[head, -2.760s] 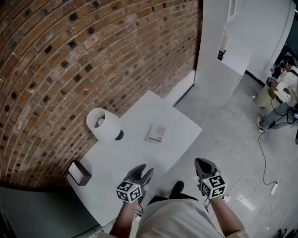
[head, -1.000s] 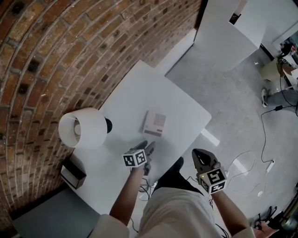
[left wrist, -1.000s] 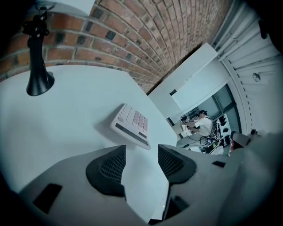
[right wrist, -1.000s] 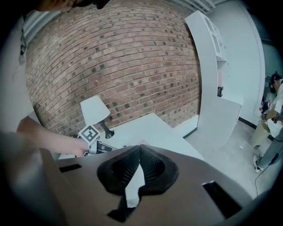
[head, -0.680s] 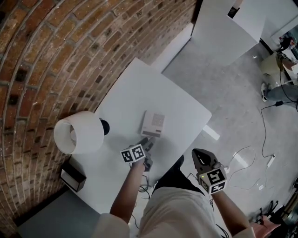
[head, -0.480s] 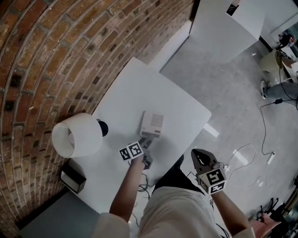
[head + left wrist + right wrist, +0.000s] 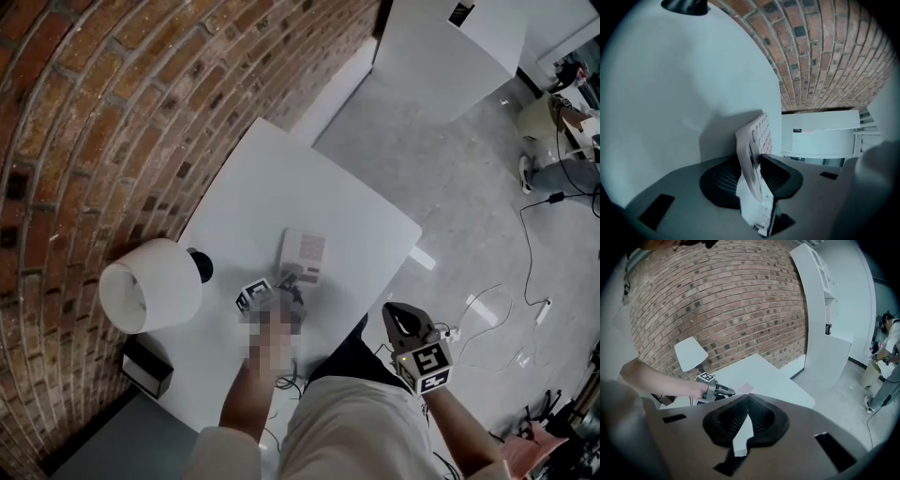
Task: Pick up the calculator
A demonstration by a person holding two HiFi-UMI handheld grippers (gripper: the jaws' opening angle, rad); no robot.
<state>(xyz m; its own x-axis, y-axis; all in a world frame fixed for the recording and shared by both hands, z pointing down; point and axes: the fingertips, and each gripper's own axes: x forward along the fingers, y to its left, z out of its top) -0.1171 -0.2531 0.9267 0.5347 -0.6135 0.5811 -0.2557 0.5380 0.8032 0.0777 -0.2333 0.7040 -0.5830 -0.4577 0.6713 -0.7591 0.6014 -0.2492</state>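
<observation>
The calculator (image 7: 305, 251), a flat white slab with rows of pale keys, lies near the middle of the white table (image 7: 281, 173). In the left gripper view the calculator (image 7: 758, 133) stands on edge between the two black pads. My left gripper (image 7: 289, 277) sits at its near edge with jaws closing, and both pads touch it. Off the table's front right corner, my right gripper (image 7: 398, 319) hangs over the floor, shut and holding nothing. The right gripper view shows the right gripper (image 7: 747, 398) with its tips met, and beyond it the left gripper (image 7: 729, 391) at the calculator (image 7: 745, 388).
A white lamp (image 7: 150, 284) on a black base stands at the table's left side against the brick wall. A dark box (image 7: 145, 366) sits at the near left corner. A white cabinet (image 7: 450, 47) stands beyond the table. Cables (image 7: 525, 281) run over the grey floor on the right.
My left gripper has gone forward and down to the calculator's near edge, rolled over, and its jaws have come in onto the calculator. The right gripper has hardly moved.
</observation>
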